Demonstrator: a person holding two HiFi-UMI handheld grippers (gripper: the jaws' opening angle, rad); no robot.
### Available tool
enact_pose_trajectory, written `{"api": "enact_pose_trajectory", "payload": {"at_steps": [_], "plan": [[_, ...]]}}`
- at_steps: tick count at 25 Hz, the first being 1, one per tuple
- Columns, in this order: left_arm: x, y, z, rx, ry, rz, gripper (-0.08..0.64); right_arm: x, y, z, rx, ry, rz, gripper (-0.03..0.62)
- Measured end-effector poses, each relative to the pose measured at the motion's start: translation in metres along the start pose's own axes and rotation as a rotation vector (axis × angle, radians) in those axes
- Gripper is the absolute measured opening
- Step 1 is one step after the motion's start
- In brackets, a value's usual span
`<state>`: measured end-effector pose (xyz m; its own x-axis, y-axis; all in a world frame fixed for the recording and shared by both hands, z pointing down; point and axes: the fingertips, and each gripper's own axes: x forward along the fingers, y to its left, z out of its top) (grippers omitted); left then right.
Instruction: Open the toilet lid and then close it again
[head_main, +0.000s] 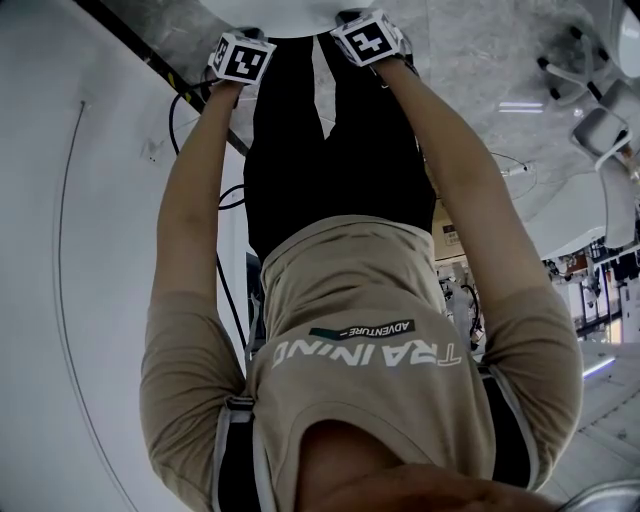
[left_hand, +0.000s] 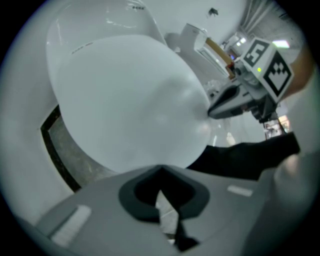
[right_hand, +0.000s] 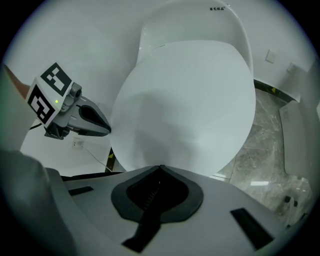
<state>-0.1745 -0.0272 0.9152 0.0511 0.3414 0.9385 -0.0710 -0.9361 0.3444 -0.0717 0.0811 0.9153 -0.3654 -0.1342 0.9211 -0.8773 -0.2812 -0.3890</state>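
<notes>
Both jaw pairs pressed together, empty; we set left gripper (left_hand: 160, 171) and right gripper (right_hand: 160, 168) at the front edge of the lowered toilet lid (right_hand: 185, 100), likely for levering.

glossy smooth plastic toilet lid (right_hand: 190, 100); polished stone-look flr (right_hand: 262, 145); matt cloth shirt (head_main: 370, 290)

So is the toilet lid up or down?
Down. The white lid lies flat, and both gripper views show only its smooth top, no seat or bowl opening.
</notes>
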Motion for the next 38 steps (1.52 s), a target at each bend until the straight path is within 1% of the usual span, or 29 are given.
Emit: {"api": "enact_pose_trajectory", "payload": {"at_steps": [2, 5, 9, 11, 12, 14, 18, 22, 25, 28, 31, 35, 38], "plan": [[-0.001, 0.001, 0.002, 0.001, -0.013, 0.0, 0.005, -0.001, 0.0, 0.001, -0.002, 0.008, -0.006, 0.015], [-0.002, 0.003, 0.0, -0.01, -0.009, 0.003, 0.005, -0.002, -0.002, 0.0, -0.051, 0.021, -0.019, 0.015], [0.001, 0.002, -0.004, -0.066, -0.004, -0.029, 0.003, 0.001, 0.002, -0.004, -0.066, 0.028, 0.034, 0.015], [-0.004, 0.004, -0.009, -0.09, 0.008, -0.017, 0.003, -0.002, 0.003, -0.004, -0.103, 0.031, 0.026, 0.014], [-0.007, 0.004, -0.01, -0.089, 0.006, -0.011, 0.003, -0.005, 0.003, -0.003, -0.125, 0.027, 0.017, 0.014], [-0.013, 0.001, -0.012, -0.072, -0.006, -0.004, 0.003, -0.011, 0.007, -0.002, -0.146, 0.015, 0.017, 0.014], [-0.025, -0.014, -0.017, -0.03, -0.02, -0.02, 0.003, -0.028, 0.013, 0.0, -0.154, -0.028, 0.024, 0.014], [-0.05, -0.025, -0.012, 0.004, -0.05, -0.014, 0.003, -0.059, 0.011, -0.003, -0.12, -0.049, 0.021, 0.014], [-0.072, -0.035, -0.007, 0.026, -0.086, -0.016, 0.003, -0.089, 0.011, 0.005, -0.123, -0.106, 0.001, 0.014], [-0.098, -0.031, -0.004, 0.045, -0.111, 0.007, 0.003, -0.117, 0.016, 0.018, -0.14, -0.155, -0.03, 0.014], [-0.128, -0.038, -0.002, 0.063, -0.147, 0.016, 0.003, -0.145, 0.026, 0.02, -0.164, -0.186, -0.045, 0.014], [-0.17, -0.058, 0.003, 0.092, -0.218, 0.04, 0.003, -0.183, 0.041, 0.01, -0.178, -0.227, -0.031, 0.014], [-0.204, -0.057, 0.01, 0.081, -0.29, 0.072, 0.003, -0.206, 0.048, 0.02, -0.188, -0.283, -0.044, 0.014]]}}
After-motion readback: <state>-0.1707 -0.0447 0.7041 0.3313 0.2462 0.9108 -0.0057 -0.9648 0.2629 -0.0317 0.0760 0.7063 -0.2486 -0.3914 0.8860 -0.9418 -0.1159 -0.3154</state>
